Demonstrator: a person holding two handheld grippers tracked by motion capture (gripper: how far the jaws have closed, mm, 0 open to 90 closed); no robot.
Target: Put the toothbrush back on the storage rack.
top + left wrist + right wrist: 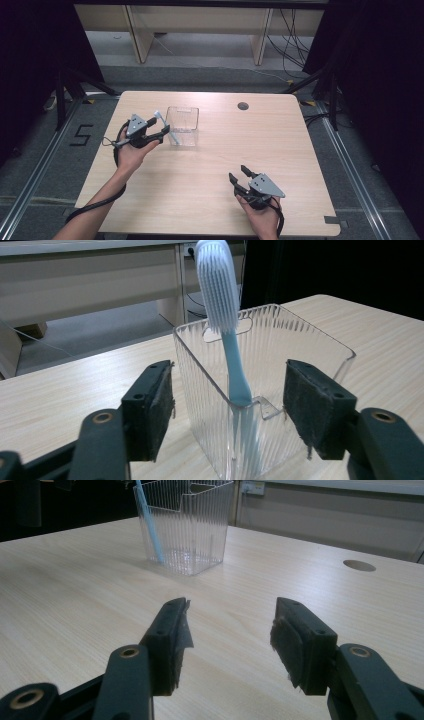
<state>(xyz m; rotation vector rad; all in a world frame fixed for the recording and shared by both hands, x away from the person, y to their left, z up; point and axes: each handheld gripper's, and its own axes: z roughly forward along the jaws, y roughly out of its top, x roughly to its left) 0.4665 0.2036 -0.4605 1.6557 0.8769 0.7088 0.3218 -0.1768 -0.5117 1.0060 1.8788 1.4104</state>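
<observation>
The toothbrush (227, 330) stands in the clear plastic box (310, 340), leaning against the near wall with its bristled head poking above the rim, toward the far left of the table (210, 170). It looks light and stiff, its smooth slim handle likely a bit slippery, so I'd pinch it on the neck just below the head. The ribbed box seems thin and easily tipped. The left gripper (227, 410) sits right at the box, jaws spread wide with the near wall between them, gripping nothing. The right gripper (240, 176) rests well apart near the front edge, jaws parted and empty.
</observation>
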